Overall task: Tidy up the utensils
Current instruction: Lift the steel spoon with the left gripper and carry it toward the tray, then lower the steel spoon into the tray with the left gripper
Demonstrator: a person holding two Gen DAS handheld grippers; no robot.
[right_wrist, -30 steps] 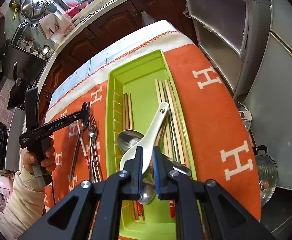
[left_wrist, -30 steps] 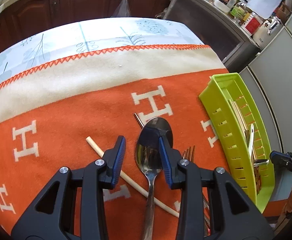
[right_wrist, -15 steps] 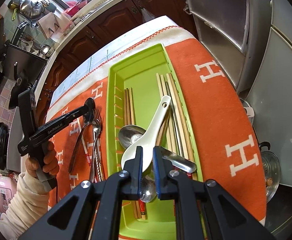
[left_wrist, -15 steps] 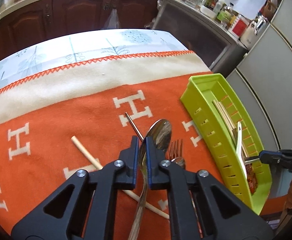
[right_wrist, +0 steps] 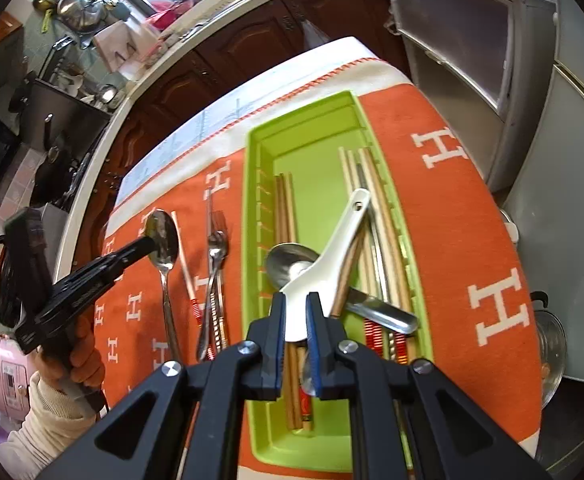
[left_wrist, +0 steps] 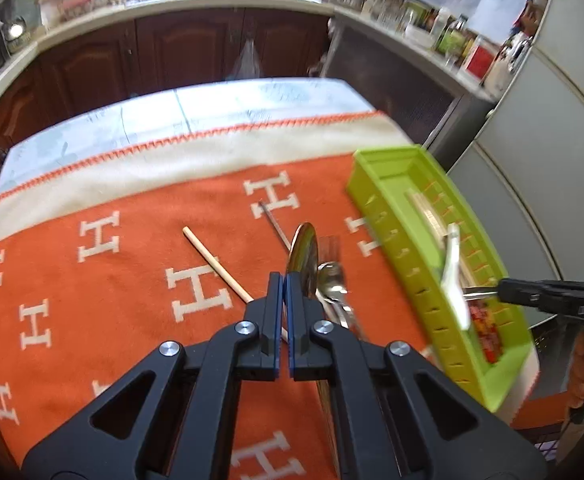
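Gripping a steel spoon, your left hand-held gripper is clamping it on edge above the orange cloth covering the worktop. You are keeping the right hand-held gripper narrowly closed on a white ceramic spoon inside the green tray, among chopsticks. A fork is lying just left of the tray.
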